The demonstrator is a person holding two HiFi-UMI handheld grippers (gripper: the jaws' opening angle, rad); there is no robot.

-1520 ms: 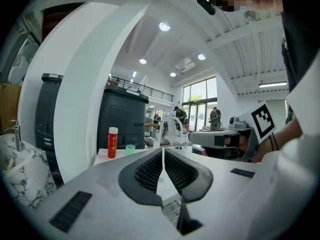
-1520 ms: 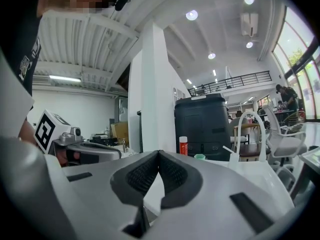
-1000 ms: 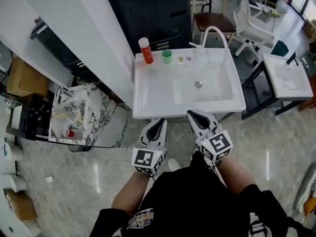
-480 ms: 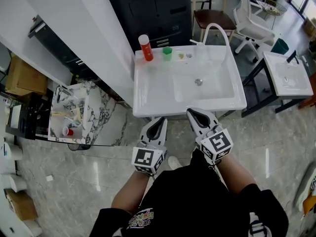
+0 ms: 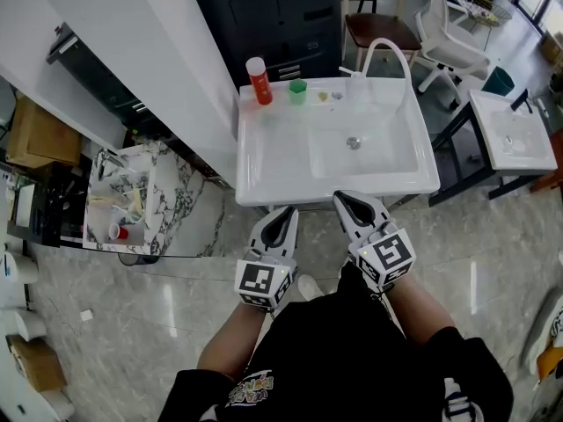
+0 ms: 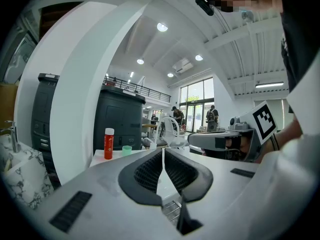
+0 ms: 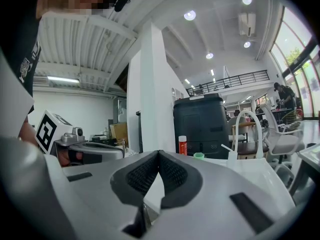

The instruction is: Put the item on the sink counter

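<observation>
1. At the far left a marble stand (image 5: 167, 202) sits against the white wall, well apart from both grippers, with small cups on its top
2. The left gripper (image 5: 286, 215) is held out in front of the person's waist, close to level. Its tip is just short of the front rim of the white sink (image 5: 264, 192), and its marker cube sits at the rear, nearest the body. The bare left forearm (image 5: 227, 341) runs back from it to the black shirt
3. Seen along its own length, the left gripper (image 6: 163, 150) has its jaws together, the dark pads meeting at the tips with nothing between them
4. A red bottle (image 5: 259, 82) with a white cap stands upright on the back left corner of the sink counter
5. A green cup (image 5: 298, 87) stands just to the right of the bottle, apart from it, on the same back ledge
6. The right gripper (image 5: 341, 203) lies beside the left one, pointing the same way, its tip over the sink's front rim
7. In its own view the right gripper (image 7: 159, 152) is closed tight and empty
8. A curved white faucet (image 5: 391, 51) rises at the back right of the sink
9. A second sink (image 5: 510, 143) stands further right
</observation>
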